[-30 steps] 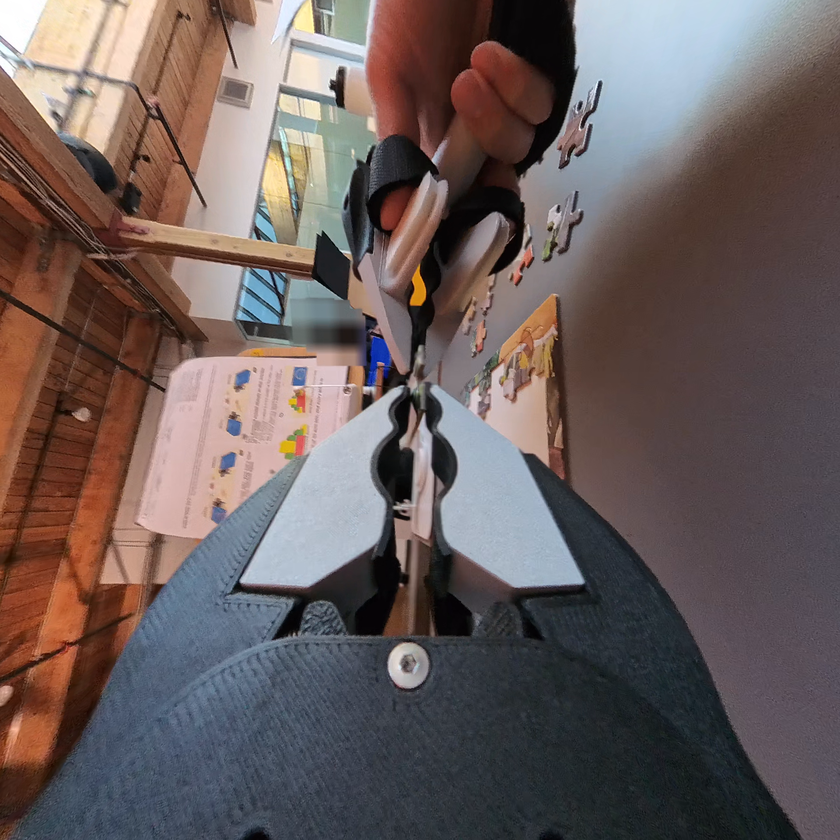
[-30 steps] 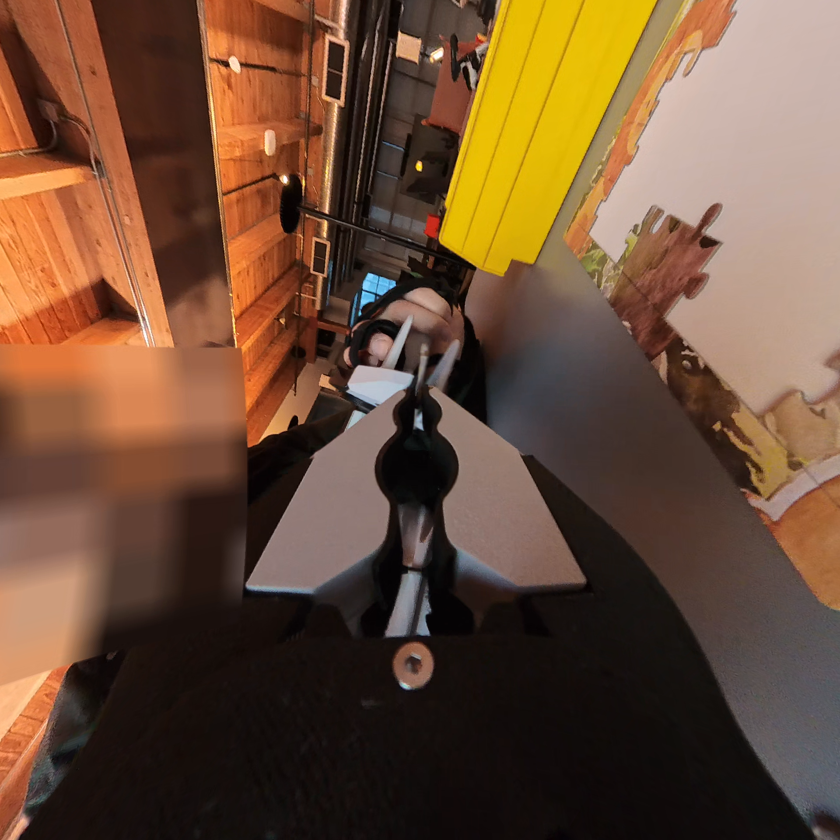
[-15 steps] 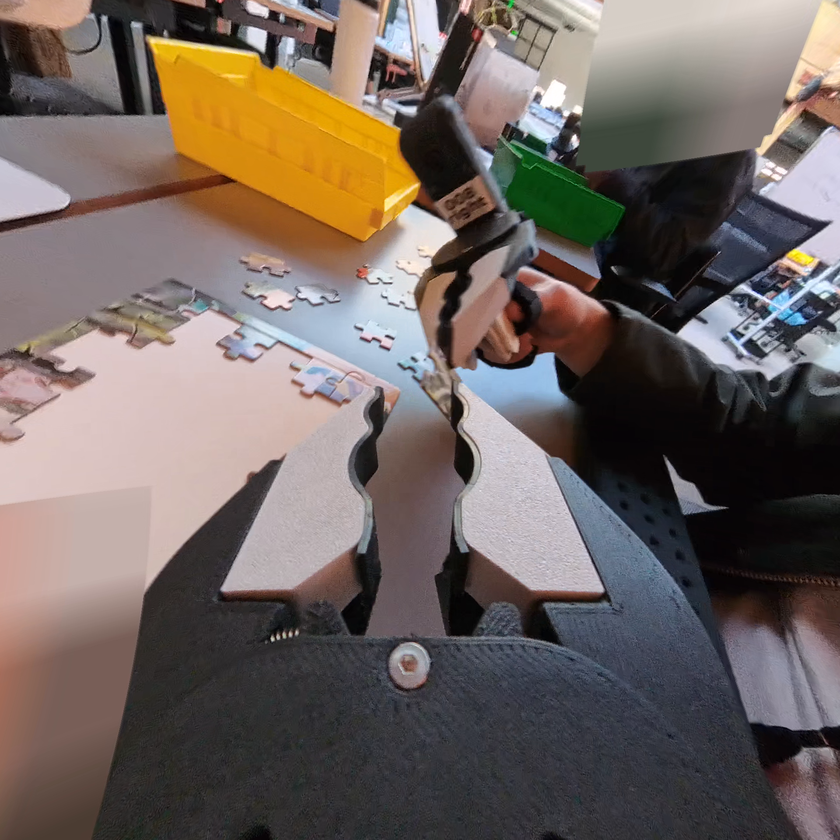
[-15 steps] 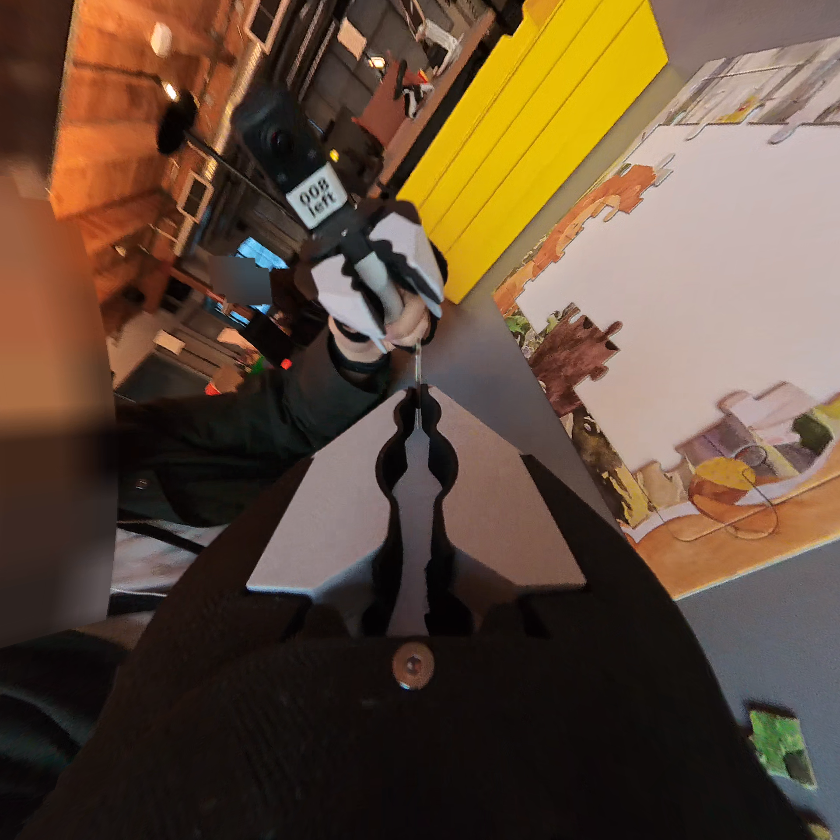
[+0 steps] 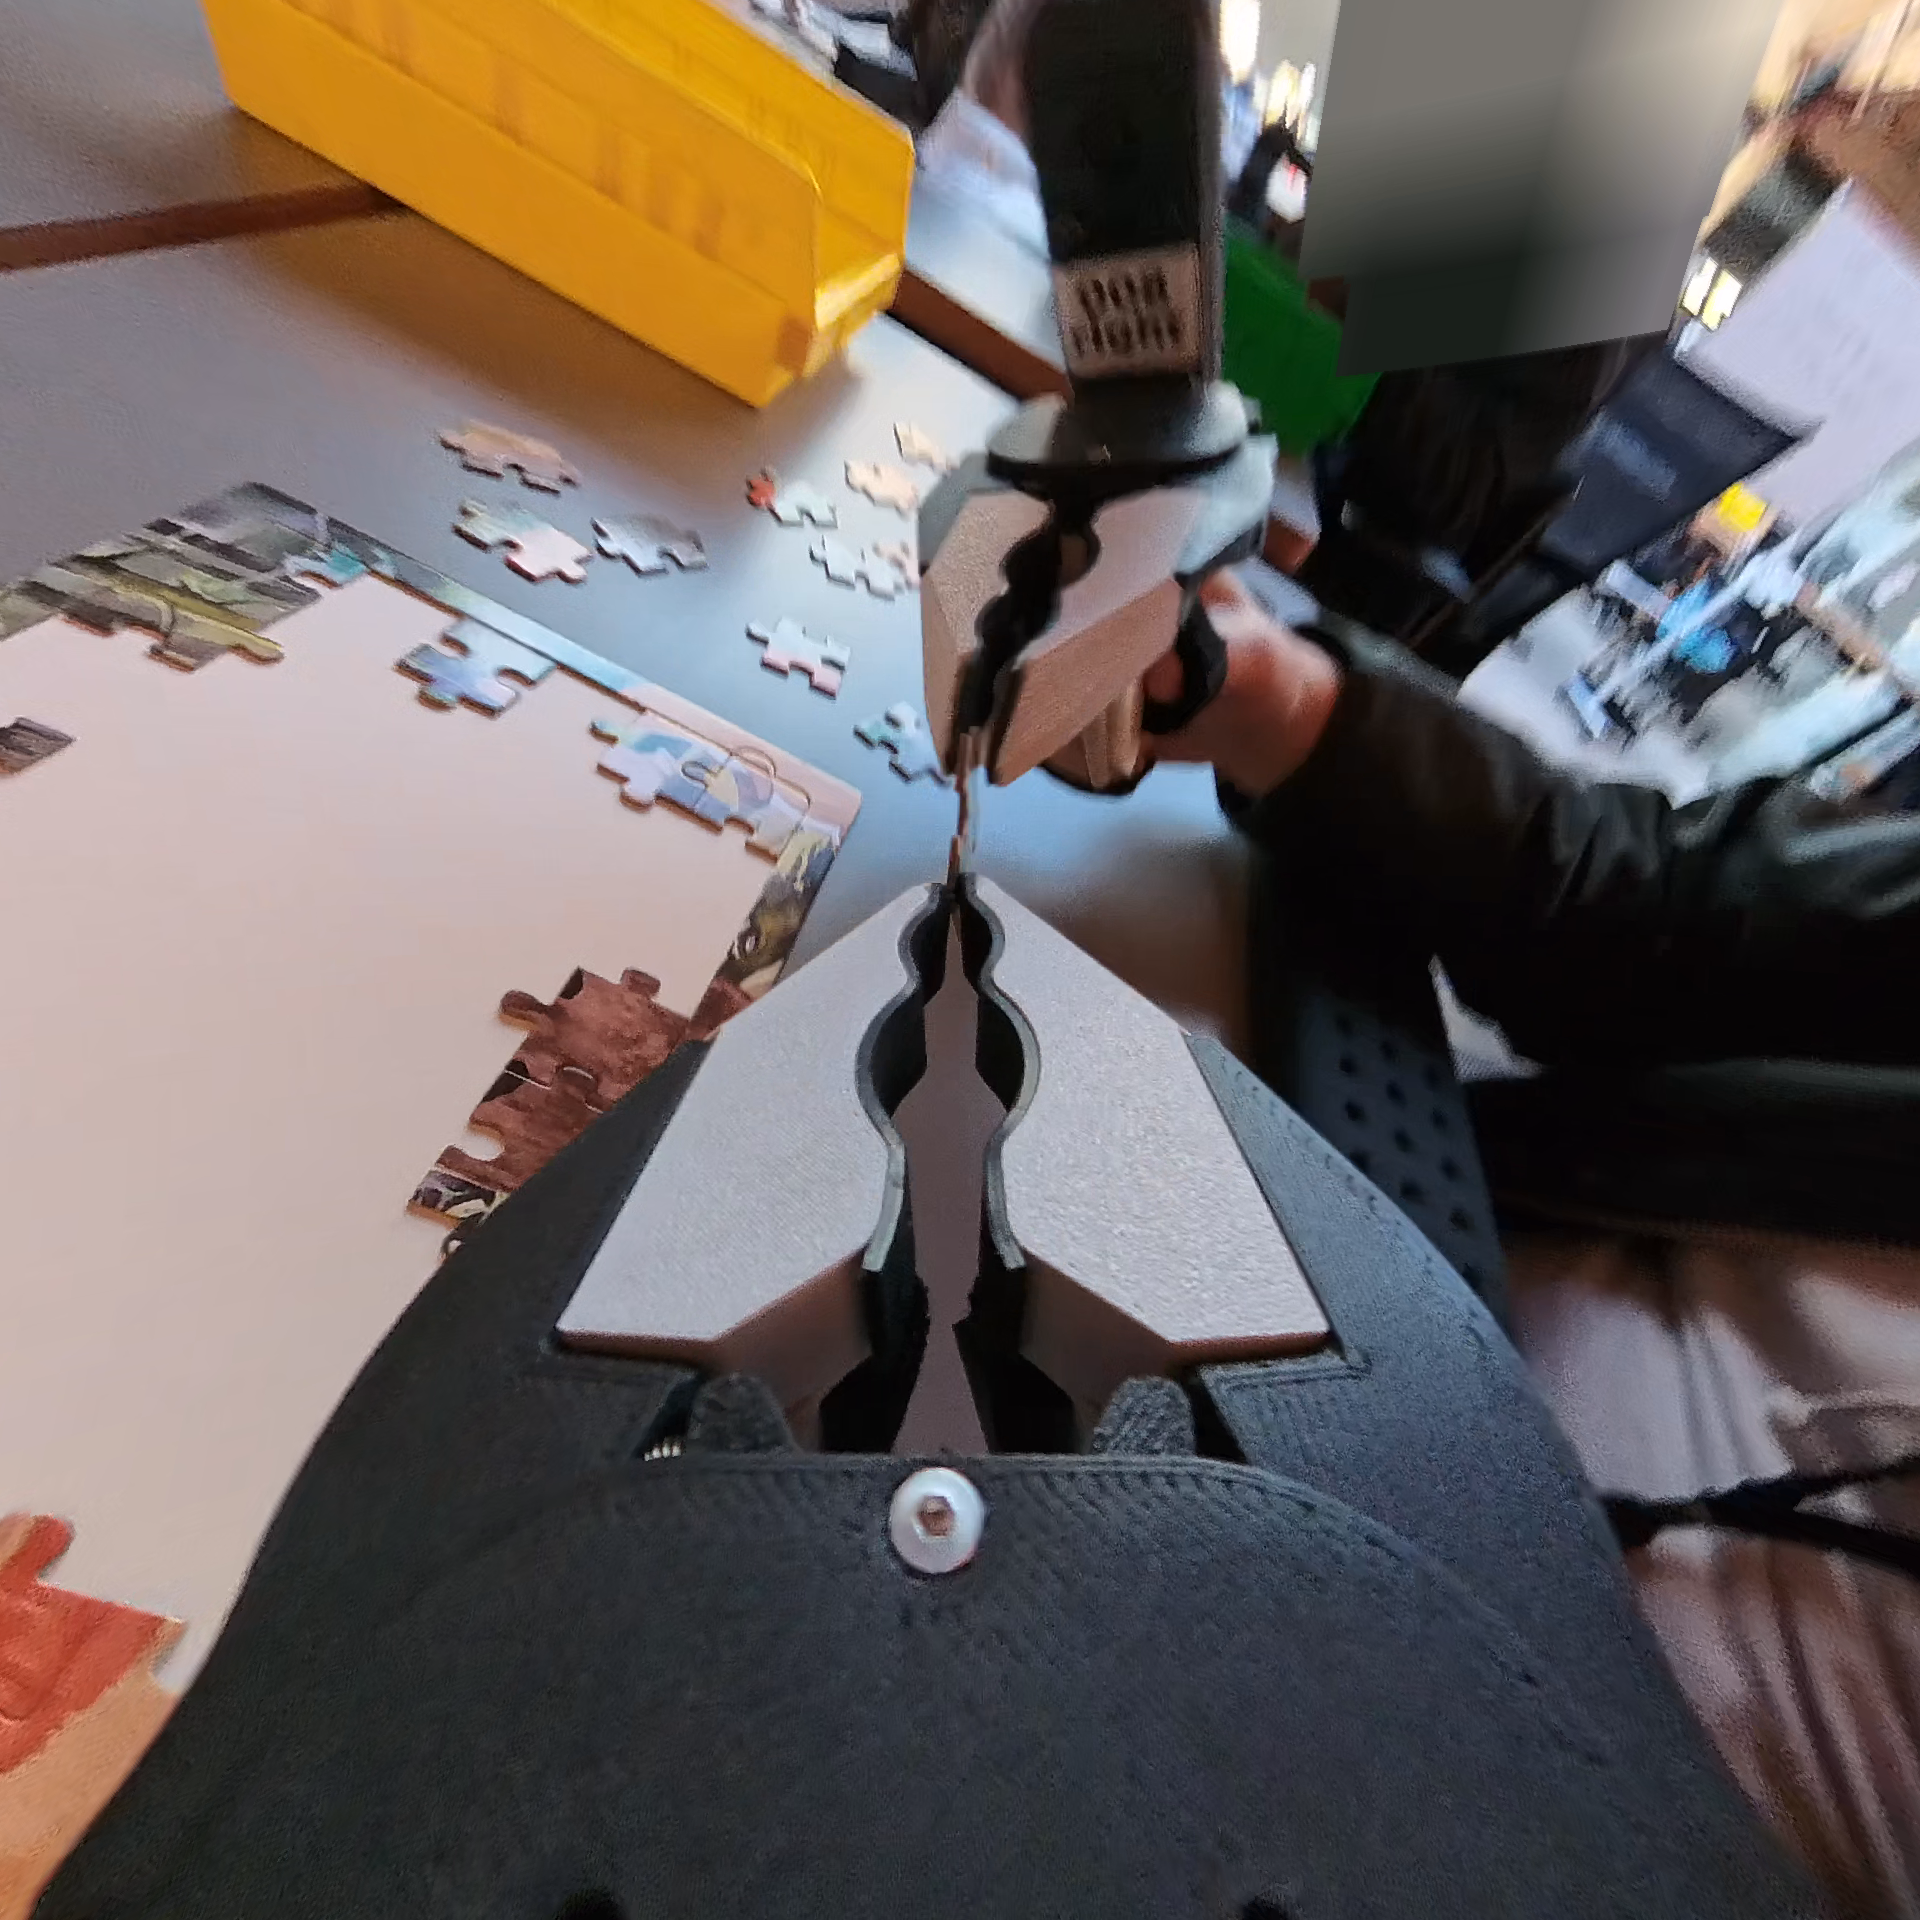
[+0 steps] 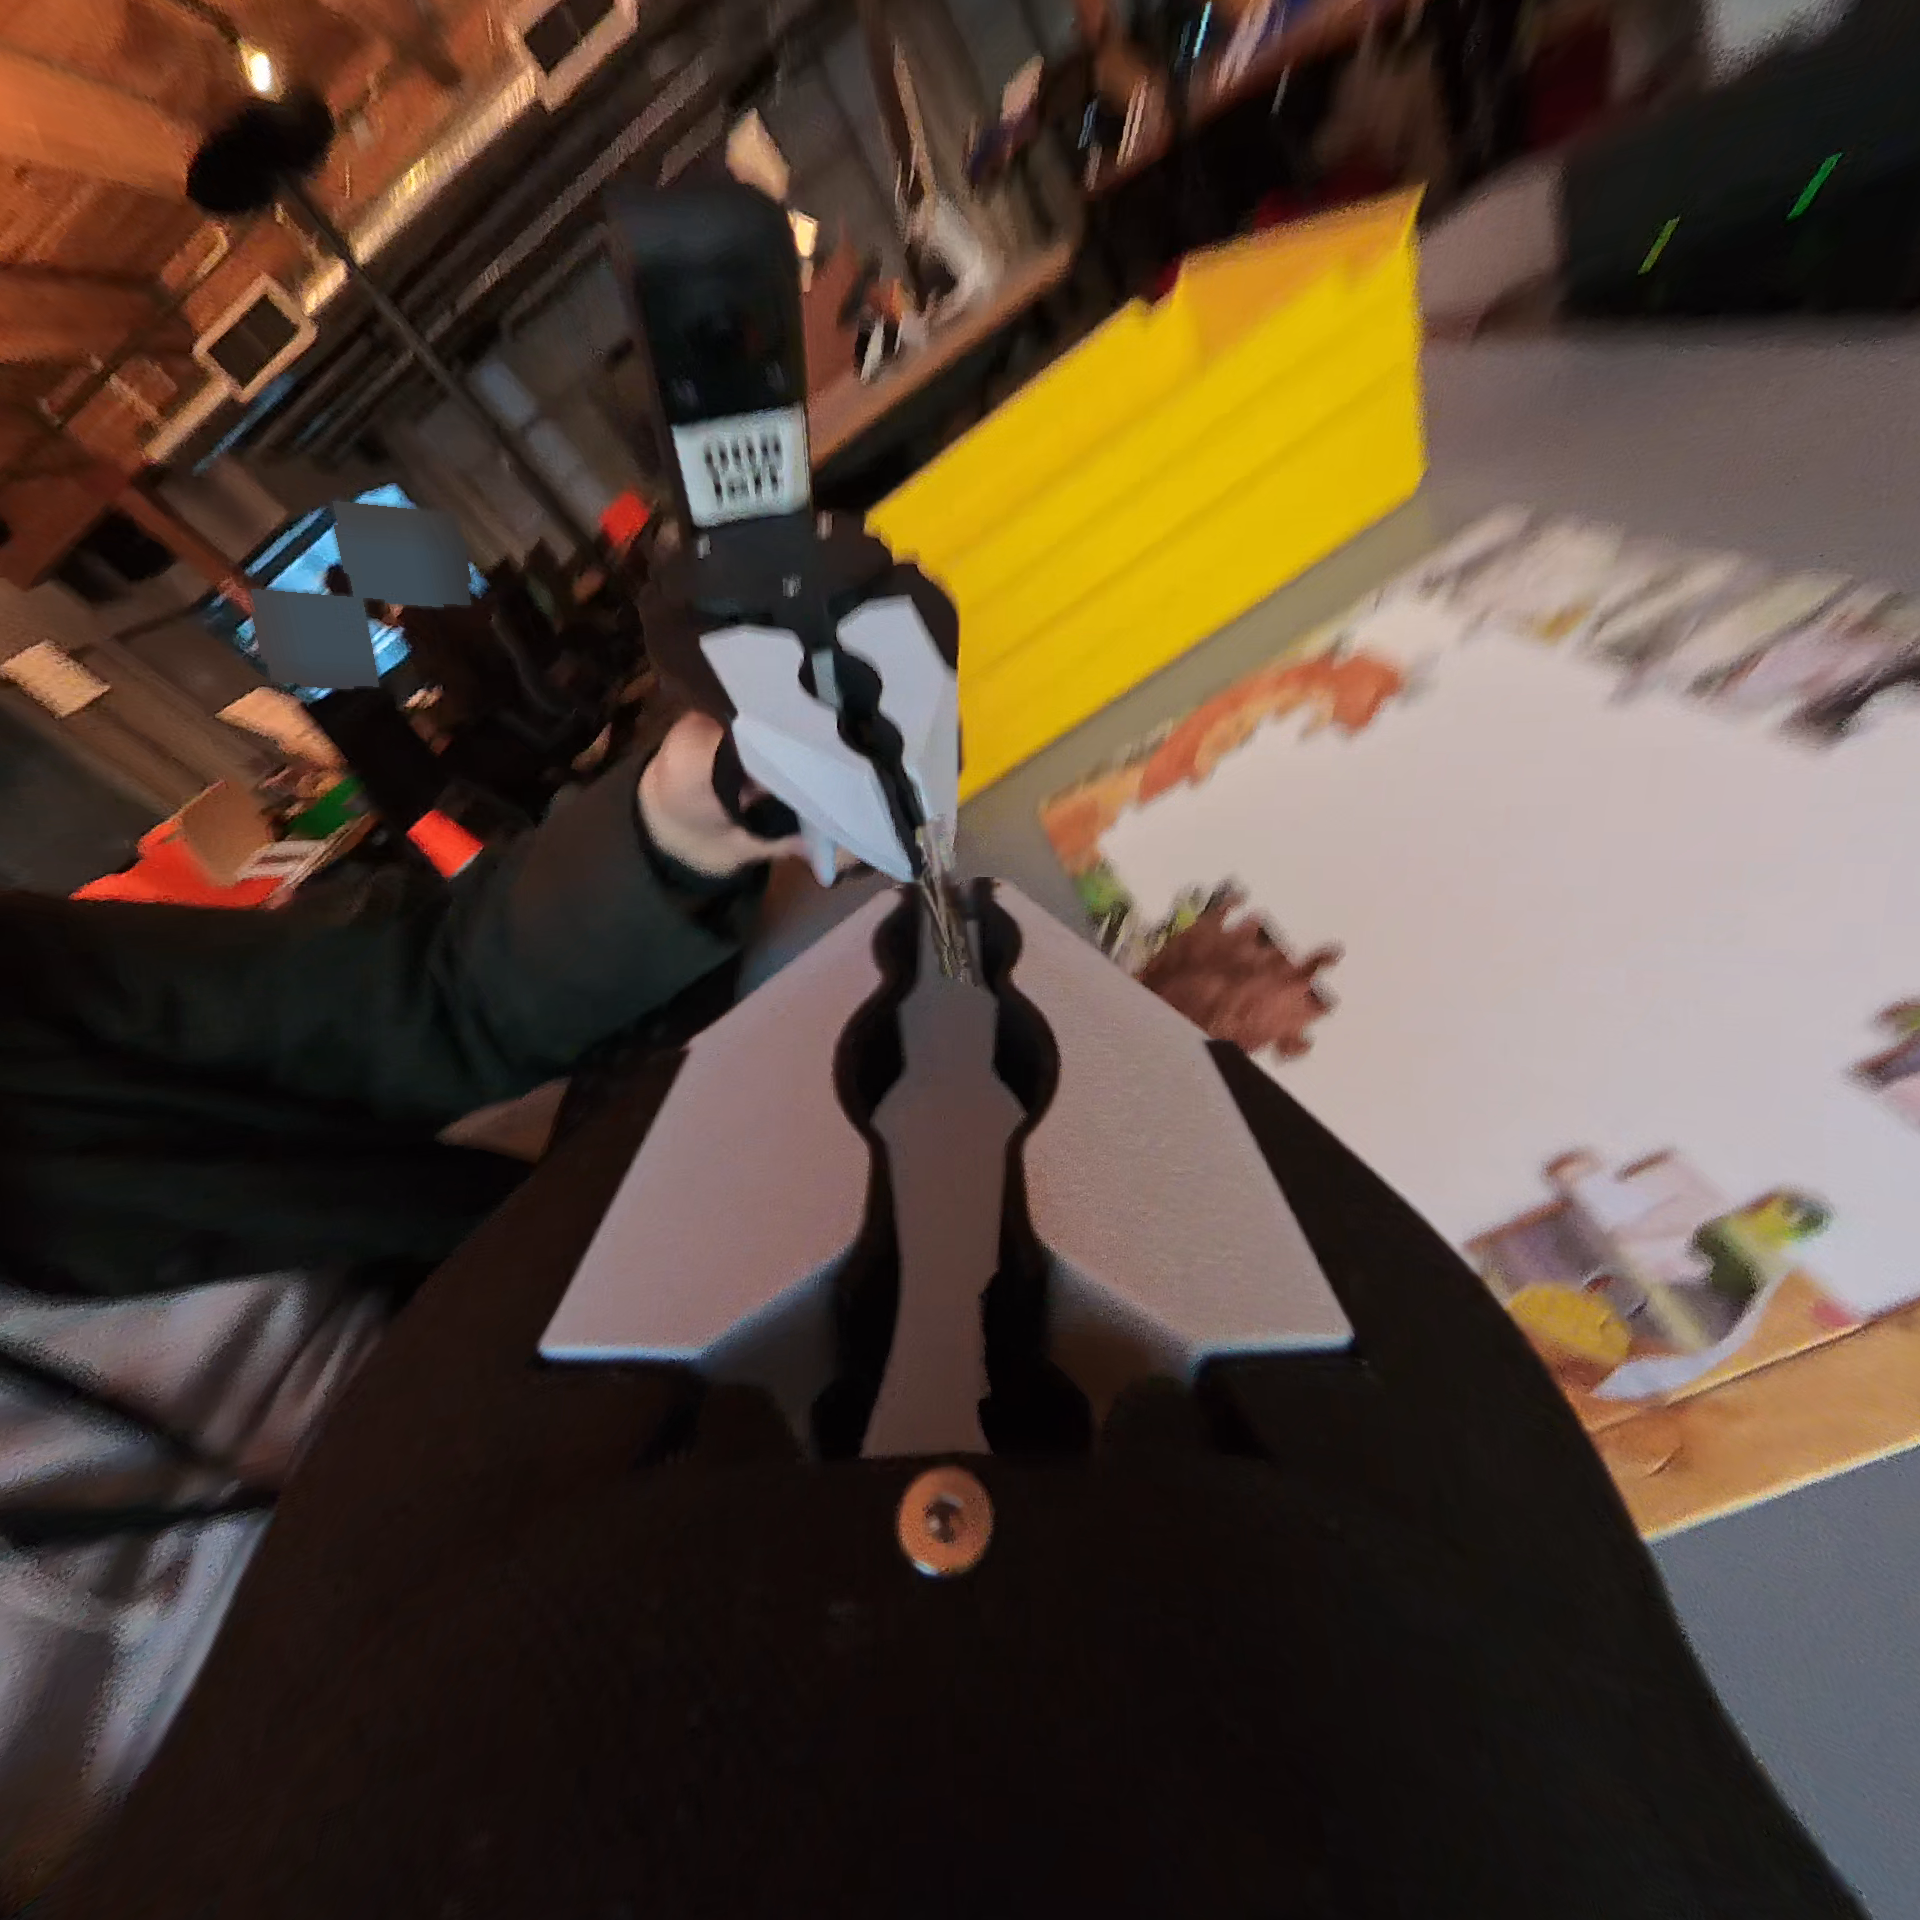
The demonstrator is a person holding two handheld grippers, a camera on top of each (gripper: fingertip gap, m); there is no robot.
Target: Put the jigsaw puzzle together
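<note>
A thin jigsaw piece (image 5: 961, 821), seen edge-on, spans the space between my two grippers above the grey table. My left gripper (image 5: 957, 891) is shut on its near edge. My right gripper (image 5: 975, 753) faces it tip to tip. In the right wrist view the piece (image 6: 948, 940) stands between the right gripper's (image 6: 948, 904) parted fingers with a gap on each side, while the left gripper (image 6: 920, 852) pinches it. The partly assembled puzzle on its pale board (image 5: 260, 883) lies to the left. It also shows in the right wrist view (image 6: 1507, 935).
Several loose pieces (image 5: 800, 655) lie on the table beyond the board's corner. A yellow bin (image 5: 582, 156) stands at the back, also in the right wrist view (image 6: 1174, 520). A green bin (image 5: 1278, 343) is behind the right gripper. A person's dark sleeve (image 5: 1558, 852) reaches in from the right. My two grippers' fingertips are within a few centimetres of each other.
My left gripper has closed on the piece that the right gripper held half a second ago, and the right gripper's fingers have parted around it. Both views have swung and are blurred.
</note>
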